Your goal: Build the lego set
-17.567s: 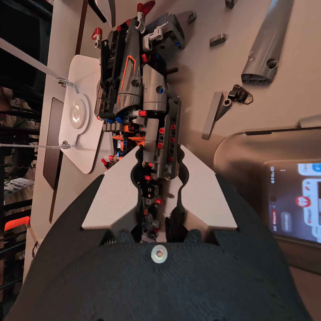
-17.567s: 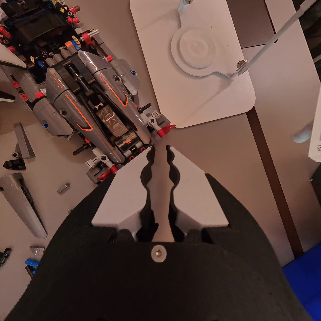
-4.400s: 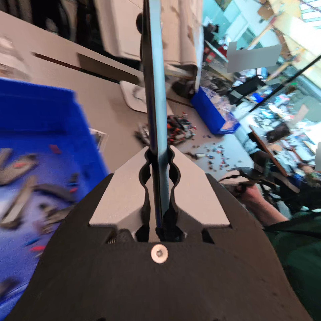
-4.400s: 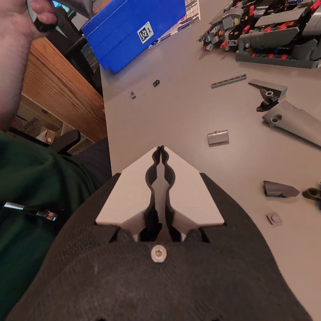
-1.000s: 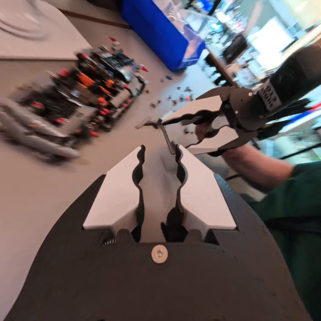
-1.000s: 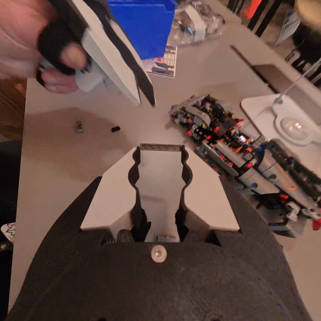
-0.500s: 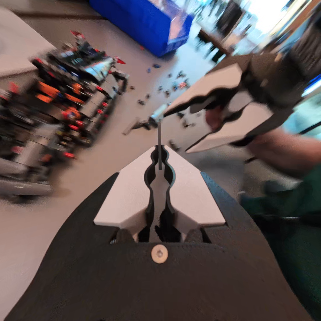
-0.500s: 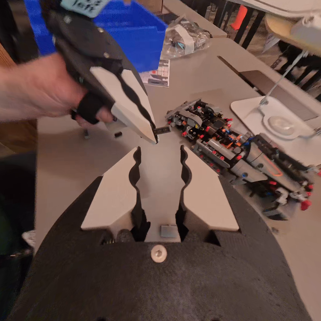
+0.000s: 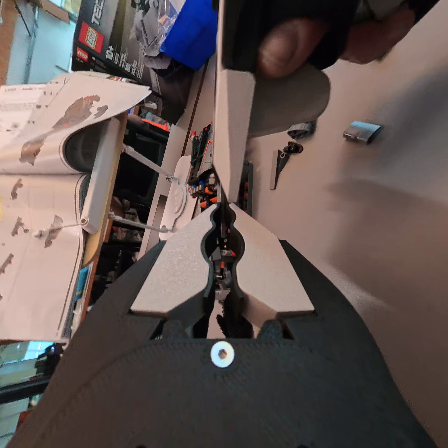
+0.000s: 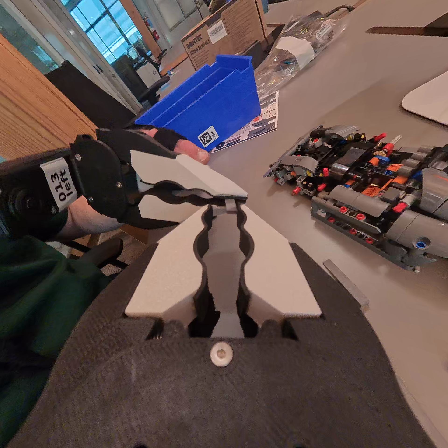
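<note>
A thin dark grey lego strip point(image 9: 222, 225) is pinched edge-on between the tips of my left gripper point(image 9: 223, 207). One finger point(image 9: 232, 145) of the right gripper comes down from above and meets those tips. In the right wrist view my right gripper point(image 10: 224, 207) has its tips closed on the same strip point(image 10: 229, 205), and the left gripper point(image 10: 240, 196) reaches in from the left, shut on it. Both hold it above the table. The half-built grey, black and orange lego car point(image 10: 363, 189) lies on the table to the right. It also shows behind the fingers in the left wrist view point(image 9: 204, 160).
A blue bin point(image 10: 206, 104), a sticker sheet point(image 10: 254, 126), a plastic bag point(image 10: 298, 51) and a cardboard box point(image 10: 225, 31) stand at the back. A long grey bar point(image 10: 344, 281) lies near my right gripper. Loose grey parts point(image 9: 363, 132) lie on the table; an instruction booklet point(image 9: 43, 169) stands at the left. The tips of both grippers are at nearly the same place.
The right gripper was open half a second ago and has now closed on the strip that the left gripper holds. The left gripper has turned so that the car lies beyond its tips.
</note>
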`<move>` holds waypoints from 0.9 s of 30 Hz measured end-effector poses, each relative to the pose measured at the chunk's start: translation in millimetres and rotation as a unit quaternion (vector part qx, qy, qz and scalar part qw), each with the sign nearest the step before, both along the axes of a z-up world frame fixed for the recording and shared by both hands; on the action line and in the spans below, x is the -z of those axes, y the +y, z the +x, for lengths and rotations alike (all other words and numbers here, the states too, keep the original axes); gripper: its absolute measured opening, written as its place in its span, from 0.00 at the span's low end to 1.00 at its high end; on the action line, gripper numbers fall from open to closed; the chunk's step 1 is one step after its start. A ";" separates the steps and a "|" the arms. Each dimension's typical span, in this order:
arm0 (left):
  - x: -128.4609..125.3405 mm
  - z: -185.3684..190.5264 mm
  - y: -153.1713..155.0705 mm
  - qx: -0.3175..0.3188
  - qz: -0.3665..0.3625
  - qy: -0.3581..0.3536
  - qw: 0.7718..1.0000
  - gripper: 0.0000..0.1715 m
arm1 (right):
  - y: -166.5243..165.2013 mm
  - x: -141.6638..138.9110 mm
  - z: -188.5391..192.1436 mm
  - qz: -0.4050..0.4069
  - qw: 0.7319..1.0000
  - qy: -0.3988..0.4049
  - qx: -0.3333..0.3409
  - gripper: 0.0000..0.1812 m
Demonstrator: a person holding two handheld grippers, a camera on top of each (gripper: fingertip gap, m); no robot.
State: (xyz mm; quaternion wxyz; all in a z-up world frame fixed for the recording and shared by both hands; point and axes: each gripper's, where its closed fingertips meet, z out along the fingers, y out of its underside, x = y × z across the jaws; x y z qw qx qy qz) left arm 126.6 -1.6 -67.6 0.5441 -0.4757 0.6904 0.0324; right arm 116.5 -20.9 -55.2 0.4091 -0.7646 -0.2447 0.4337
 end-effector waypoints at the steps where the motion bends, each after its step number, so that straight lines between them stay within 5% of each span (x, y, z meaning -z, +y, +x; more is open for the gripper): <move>1: 0.3 2.2 -0.9 0.007 0.004 0.000 1.000 0.00 | 1.3 0.0 1.0 -0.003 1.000 0.008 0.001 0.08; 10: 9.9 17.0 17.6 0.003 0.000 -0.002 1.000 0.01 | 20.5 9.7 23.6 0.015 0.999 -0.037 0.019 0.03; 15: 23.7 21.0 43.9 -0.043 -0.019 -0.010 0.999 0.18 | 43.4 22.4 47.2 0.049 0.992 -0.111 0.022 0.03; 23: 27.1 34.1 50.5 -0.038 0.003 -0.008 0.999 0.01 | 51.4 22.1 46.5 0.060 0.990 -0.121 -0.036 0.03; 27: 27.4 34.3 55.5 -0.044 0.019 0.006 0.999 0.00 | 58.7 20.0 51.7 0.069 0.990 -0.123 -0.009 0.08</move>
